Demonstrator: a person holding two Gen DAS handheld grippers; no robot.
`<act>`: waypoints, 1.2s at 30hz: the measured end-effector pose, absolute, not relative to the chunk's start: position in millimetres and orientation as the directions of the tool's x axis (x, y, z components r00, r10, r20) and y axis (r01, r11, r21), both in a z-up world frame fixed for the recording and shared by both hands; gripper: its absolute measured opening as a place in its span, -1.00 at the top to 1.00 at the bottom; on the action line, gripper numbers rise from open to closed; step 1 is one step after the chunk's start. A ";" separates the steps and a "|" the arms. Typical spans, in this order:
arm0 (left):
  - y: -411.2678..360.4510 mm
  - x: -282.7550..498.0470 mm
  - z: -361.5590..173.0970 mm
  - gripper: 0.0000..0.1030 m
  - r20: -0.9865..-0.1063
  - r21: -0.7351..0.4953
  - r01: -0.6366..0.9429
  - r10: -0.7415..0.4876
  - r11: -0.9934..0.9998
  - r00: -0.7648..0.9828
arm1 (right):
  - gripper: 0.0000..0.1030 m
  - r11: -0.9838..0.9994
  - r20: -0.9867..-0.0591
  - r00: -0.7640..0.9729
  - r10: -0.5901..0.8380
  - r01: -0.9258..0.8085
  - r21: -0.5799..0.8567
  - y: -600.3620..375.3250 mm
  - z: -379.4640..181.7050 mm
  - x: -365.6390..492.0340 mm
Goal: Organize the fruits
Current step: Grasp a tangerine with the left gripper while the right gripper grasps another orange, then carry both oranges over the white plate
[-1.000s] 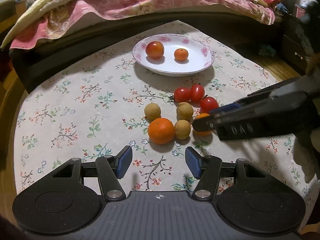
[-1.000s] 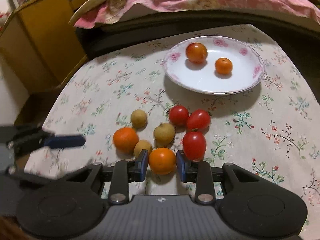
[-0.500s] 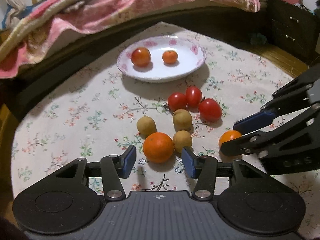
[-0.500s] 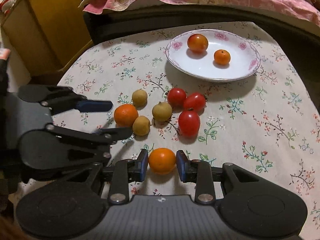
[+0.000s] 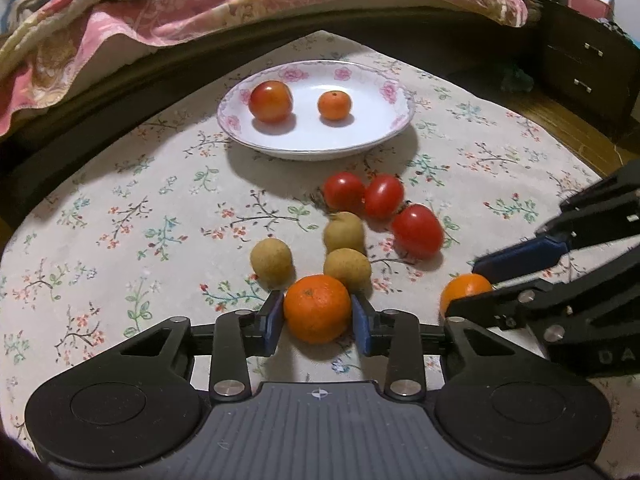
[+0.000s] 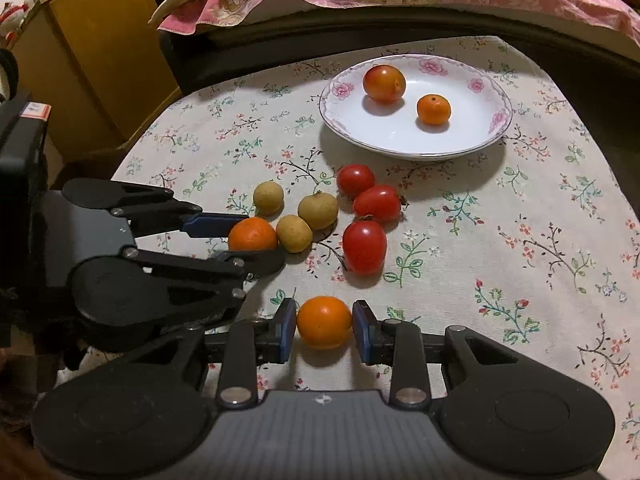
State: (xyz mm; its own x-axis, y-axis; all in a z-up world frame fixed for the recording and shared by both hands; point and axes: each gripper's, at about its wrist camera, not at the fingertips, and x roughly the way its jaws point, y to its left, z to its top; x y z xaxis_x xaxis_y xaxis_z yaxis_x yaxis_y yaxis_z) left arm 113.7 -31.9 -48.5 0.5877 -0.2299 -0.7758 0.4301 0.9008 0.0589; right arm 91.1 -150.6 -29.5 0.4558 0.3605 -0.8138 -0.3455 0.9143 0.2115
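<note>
The white plate with pink flowers on its rim (image 5: 240,124) sits at 12 o'clock on the table, and it has only two fruits in it so far: one round red-orange tomato (image 5: 271,101) and one tiny orange mandarin (image 5: 335,105) beside it. So the job looks like it has just started, and most of the fruit is not yet sorted. The left gripper (image 5: 316,320) has its two blue pads on each side of a big round orange mandarin (image 5: 316,307), so close that they seem to hold it, though I cannot tell if it is off the cloth. The right gripper (image 6: 324,326) holds a smaller round orange mandarin (image 6: 324,321) in a narrow pinch, down at 6 o'clock in its own view. Left on the cloth, in the middle, are three shiny red cherry tomatoes (image 5: 416,231) bunched together and three small round tan longans (image 5: 272,262) just beside them, one touching the big mandarin. I think both mandarins go to the plate next, and then the six small fruits. The table wears a cream cloth with little flower twigs (image 5: 120,200). Behind it, at 12 o'clock, a pink quilt (image 5: 200,4) hangs over a dark bed edge. A yellow wooden cabinet (image 6: 88,40) stands at 10 o'clock in the right view, and dark drawers (image 5: 588,64) at 2 o'clock in the left view.
</note>
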 end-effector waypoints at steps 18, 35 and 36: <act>-29.0 72.6 -47.4 0.09 -0.799 0.051 0.509 -0.271 0.860 0.537 | 0.33 0.906 -0.846 0.427 0.319 -0.401 0.139 -148.3 -41.1 79.5; -27.8 72.8 -47.3 -0.15 -0.808 0.020 0.488 -0.273 0.873 0.522 | 0.21 0.908 -0.852 0.407 0.329 -0.384 0.166 -153.2 -39.8 76.0; -28.7 72.7 -47.0 -0.12 -0.809 0.021 0.489 -0.273 0.872 0.520 | 0.21 0.909 -0.853 0.407 0.325 -0.382 0.164 -153.6 -39.9 75.1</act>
State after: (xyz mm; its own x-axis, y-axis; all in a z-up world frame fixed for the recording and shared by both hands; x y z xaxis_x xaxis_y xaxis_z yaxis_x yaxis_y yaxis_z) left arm 72.7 -28.7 -47.0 0.5201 -0.2726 -0.8094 0.4891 0.8720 0.0206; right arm 75.1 -153.6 -39.9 0.4075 0.3249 -0.8535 -0.3823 0.9094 0.1637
